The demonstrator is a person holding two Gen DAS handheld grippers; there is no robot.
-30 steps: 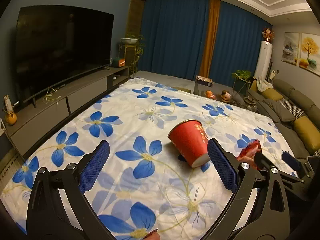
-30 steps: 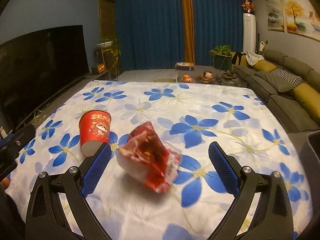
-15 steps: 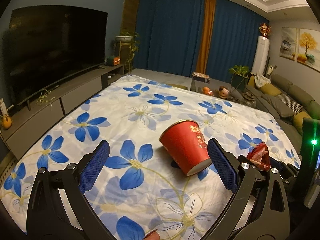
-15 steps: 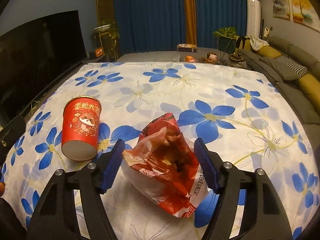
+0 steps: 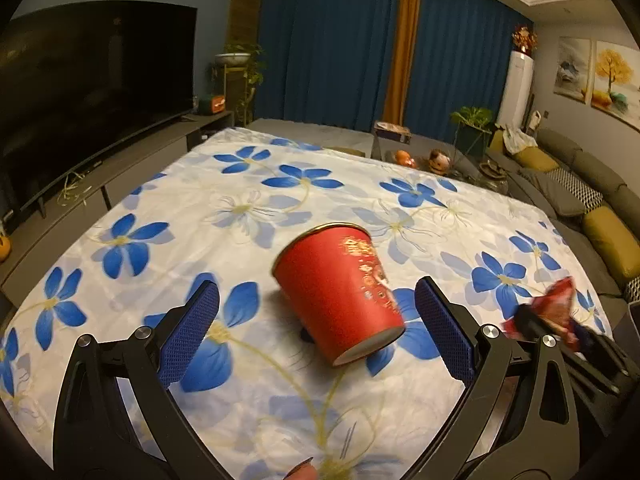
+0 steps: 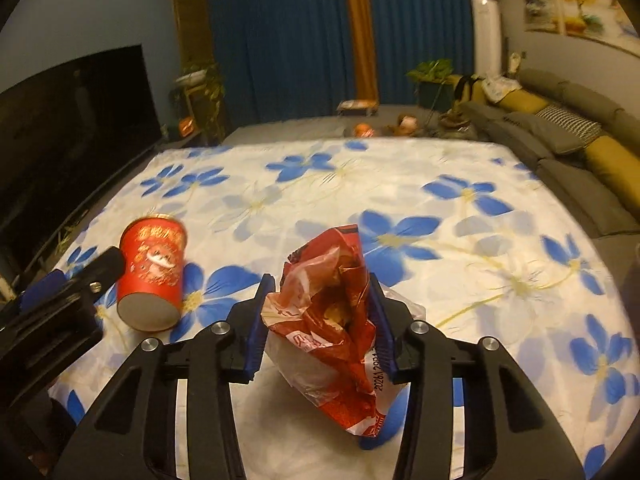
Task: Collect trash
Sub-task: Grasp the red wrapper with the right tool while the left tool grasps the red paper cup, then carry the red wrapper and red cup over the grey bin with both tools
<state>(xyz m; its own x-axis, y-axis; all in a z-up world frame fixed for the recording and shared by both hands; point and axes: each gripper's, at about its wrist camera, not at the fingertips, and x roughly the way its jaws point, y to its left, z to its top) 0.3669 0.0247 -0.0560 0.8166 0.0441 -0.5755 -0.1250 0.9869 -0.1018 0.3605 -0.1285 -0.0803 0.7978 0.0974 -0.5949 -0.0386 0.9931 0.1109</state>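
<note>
The crumpled red snack bag (image 6: pixel 332 320) lies on the flowered cloth (image 6: pixel 460 280), my right gripper (image 6: pixel 320 320) just closing until its pads touch both sides. Being thin and slack, it could slide out as I lift. My left gripper (image 5: pixel 316 332) stands wide apart around the tipped red cup (image 5: pixel 340 292), which might roll if nudged.

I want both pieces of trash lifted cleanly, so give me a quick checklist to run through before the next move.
1. Crumpled red plastic snack bag sits between the right claw pads, which have just been closing: ok.
2. Pads firmly pinching the bag: cannot tell.
3. Left claw wide open: ok.
4. Red paper cup, lying on its side, between the left pads: ok.
5. Left pads touching the cup: not ok.
6. Claws apart from each other: ok.
</note>
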